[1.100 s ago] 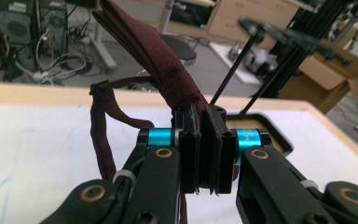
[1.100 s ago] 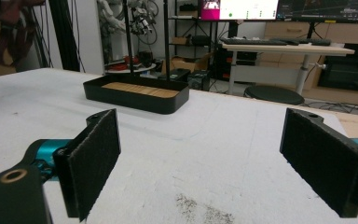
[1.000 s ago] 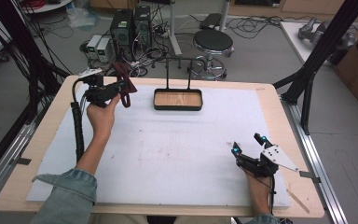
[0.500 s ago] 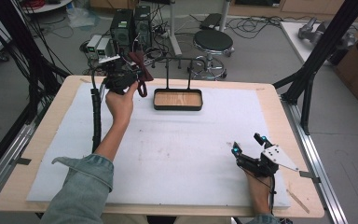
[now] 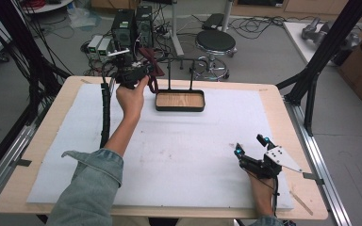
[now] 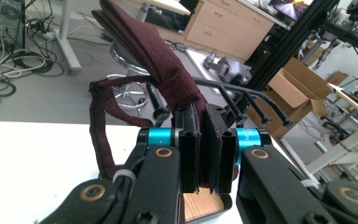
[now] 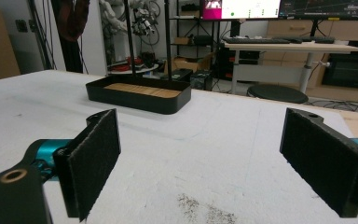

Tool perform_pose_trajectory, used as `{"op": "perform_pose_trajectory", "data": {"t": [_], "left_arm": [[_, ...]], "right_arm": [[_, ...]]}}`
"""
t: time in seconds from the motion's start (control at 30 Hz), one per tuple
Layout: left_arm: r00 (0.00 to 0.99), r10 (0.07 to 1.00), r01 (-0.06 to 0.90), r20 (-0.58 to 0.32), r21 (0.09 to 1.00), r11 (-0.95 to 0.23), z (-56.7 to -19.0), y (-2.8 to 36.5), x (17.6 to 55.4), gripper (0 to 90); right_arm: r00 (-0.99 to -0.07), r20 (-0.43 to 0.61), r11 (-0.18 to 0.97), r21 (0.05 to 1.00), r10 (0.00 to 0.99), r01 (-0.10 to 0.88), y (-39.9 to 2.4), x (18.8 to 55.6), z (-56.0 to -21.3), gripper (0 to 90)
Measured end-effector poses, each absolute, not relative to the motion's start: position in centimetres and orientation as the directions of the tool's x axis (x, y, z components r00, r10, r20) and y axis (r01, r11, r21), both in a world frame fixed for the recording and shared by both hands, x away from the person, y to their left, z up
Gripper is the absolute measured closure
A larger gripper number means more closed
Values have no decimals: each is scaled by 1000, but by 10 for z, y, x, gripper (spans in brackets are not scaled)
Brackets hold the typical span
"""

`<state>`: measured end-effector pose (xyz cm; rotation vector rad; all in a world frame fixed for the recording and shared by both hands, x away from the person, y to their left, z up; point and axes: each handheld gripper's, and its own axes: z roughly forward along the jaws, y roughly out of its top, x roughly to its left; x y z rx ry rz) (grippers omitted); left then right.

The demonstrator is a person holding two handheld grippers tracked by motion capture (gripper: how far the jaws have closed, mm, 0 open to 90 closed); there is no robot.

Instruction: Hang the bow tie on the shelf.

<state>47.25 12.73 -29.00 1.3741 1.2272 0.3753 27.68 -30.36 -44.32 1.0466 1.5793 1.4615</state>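
Maroon tie (image 6: 140, 51) pinched in my left gripper (image 5: 133, 75), hovering at rack's (image 5: 181, 63) 9 o'clock; I'm fearing loose tail snagging tray (image 5: 179, 108). Right gripper (image 5: 250, 153) spread, idling at 5 o'clock.

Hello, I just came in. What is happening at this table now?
A person works with a pair of tongs in each hand. The left tongs are shut on a dark red tie and hold it up beside the black rack that rises from the wooden-bottomed tray at the far edge of the table. The tie is not on the rack yet. The right tongs rest open near the front right of the white mat, holding nothing.
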Motion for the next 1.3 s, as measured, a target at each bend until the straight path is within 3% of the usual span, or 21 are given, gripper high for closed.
{"op": "perform_pose_trajectory", "data": {"t": [0.5, 0.7, 1.07, 1.3], "left_arm": [[439, 809, 444, -392, 877, 184, -290, 109, 479, 840], [471, 822, 431, -321, 897, 103, -296, 99, 477, 840], [522, 850, 356, -73, 924, -139, -308, 84, 468, 839], [513, 857, 361, -56, 919, -157, -318, 85, 469, 839]], "right_arm": [[-404, 13, 22, 996, 915, 83, -304, 277, -443, 115], [-405, 13, 23, 996, 914, 83, -304, 277, -443, 115], [-405, 16, 21, 996, 914, 87, -303, 277, -443, 114], [-406, 16, 22, 996, 914, 87, -303, 277, -443, 114]]}}
